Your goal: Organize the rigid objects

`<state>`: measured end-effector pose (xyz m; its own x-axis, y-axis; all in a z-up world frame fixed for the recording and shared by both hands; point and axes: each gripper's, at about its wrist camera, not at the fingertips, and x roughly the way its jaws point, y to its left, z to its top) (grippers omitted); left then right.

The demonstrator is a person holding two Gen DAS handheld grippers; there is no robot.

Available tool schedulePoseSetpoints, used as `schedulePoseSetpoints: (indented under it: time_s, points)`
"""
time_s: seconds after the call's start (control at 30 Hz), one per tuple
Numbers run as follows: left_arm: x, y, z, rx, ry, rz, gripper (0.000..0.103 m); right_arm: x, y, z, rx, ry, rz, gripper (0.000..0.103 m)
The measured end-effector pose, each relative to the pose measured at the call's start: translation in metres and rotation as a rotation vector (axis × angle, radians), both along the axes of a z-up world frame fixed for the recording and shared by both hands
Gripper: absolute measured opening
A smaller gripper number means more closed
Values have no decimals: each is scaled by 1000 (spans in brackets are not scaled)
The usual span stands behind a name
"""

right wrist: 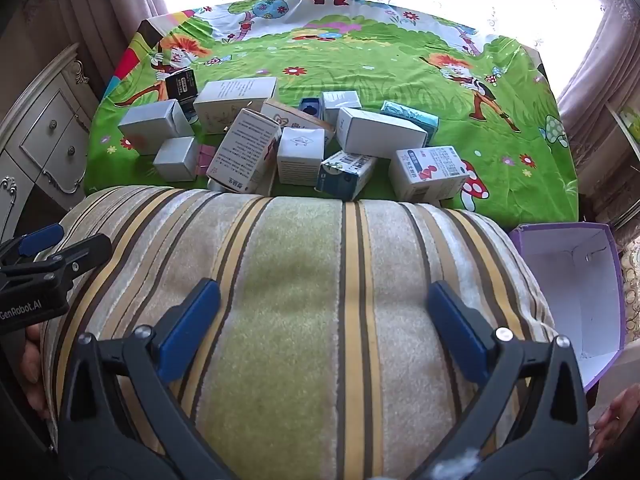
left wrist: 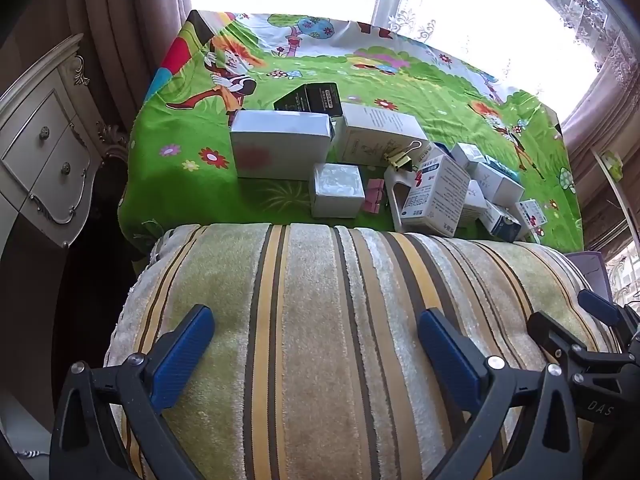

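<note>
Your left gripper (left wrist: 316, 340): jaws spread wide, nothing between blue pads (left wrist: 182, 354), tilted steeply down. Your right gripper (right wrist: 324, 314): same pose, jaws wide, empty. Grippers side by side, near, not touching. Your right hand (right wrist: 616, 416) partly visible at frame edge.

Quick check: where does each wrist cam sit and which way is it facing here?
Left wrist: on the left gripper, angled down over the striped cushion toward the boxes; own open fingers show, right gripper at the right edge.
Right wrist: on the right gripper, same aim; open fingers, a hand, purple box.
Shared: cushion, boxes, green cloth, window.
</note>
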<state>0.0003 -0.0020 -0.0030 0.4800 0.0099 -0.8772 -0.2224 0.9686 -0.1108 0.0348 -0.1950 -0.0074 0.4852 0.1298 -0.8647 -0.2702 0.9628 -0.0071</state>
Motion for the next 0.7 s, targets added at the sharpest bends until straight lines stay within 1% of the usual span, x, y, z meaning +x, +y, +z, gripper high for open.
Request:
schedulePoseSetpoints:
  time_s: [0.23, 0.4, 0.57, 0.7]
  points:
    - [-3, 7, 0, -36, -16, 5, 103, 0, 0, 1, -2, 3, 2, 103]
    - [-3, 5, 1, -31, -21, 6, 103, 0, 1, 1, -1, -1, 1, 103]
    - [-4, 7, 2, -42, -34, 14, 103, -1, 0, 1, 5, -10, 0, 103]
    - [-3, 6, 3, -29, -34, 13, 103, -3, -2, 0, 12, -26, -3, 103]
